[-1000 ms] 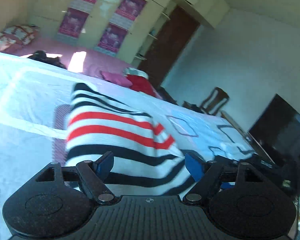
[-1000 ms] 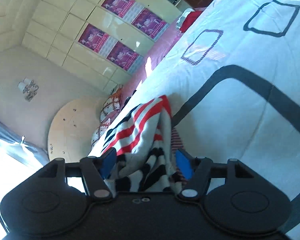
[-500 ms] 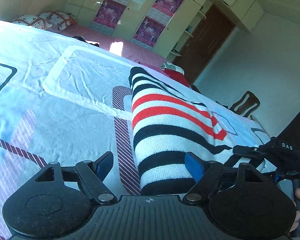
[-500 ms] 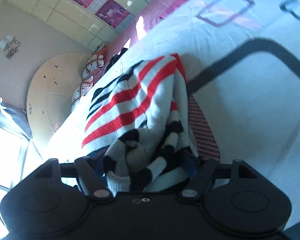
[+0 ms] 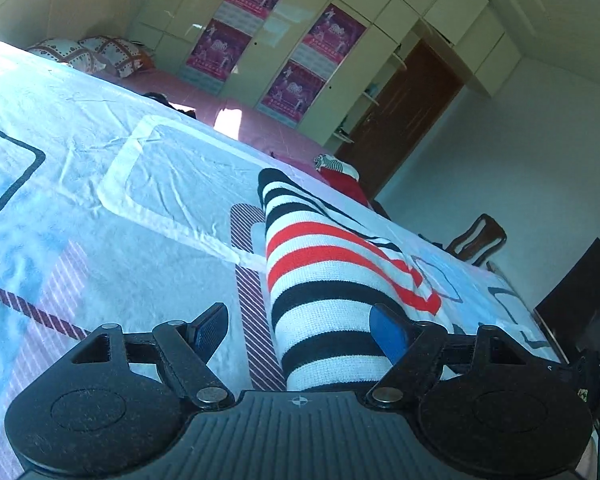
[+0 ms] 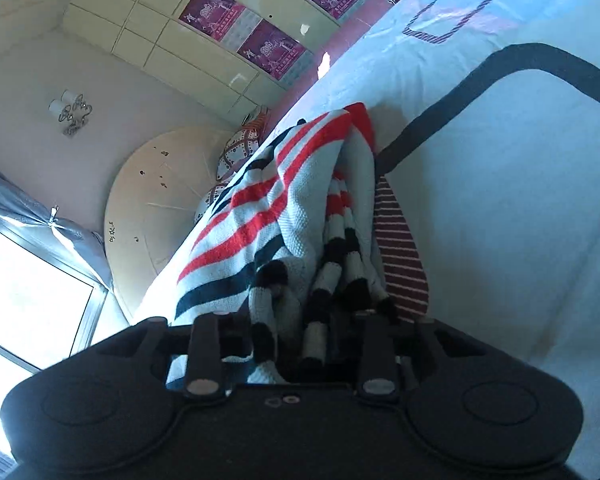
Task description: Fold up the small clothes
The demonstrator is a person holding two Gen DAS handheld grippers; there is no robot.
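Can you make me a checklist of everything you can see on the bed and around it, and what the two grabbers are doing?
Surface: bed sheet, white-blue with square outlines, wrinkled.
Job's things: striped sweater, red, black and white, lying folded lengthwise on the sheet.
Clutter: red garment at the far bed edge; patterned pillows beyond.
Grippers: left gripper wide open, sweater's near end between its fingers, not pinched; right gripper shut on bunched sweater fabric.
Cables: nothing seen for certain.
Surroundings: cream wardrobe with purple posters, brown door, wooden chair, dark screen, bright window.
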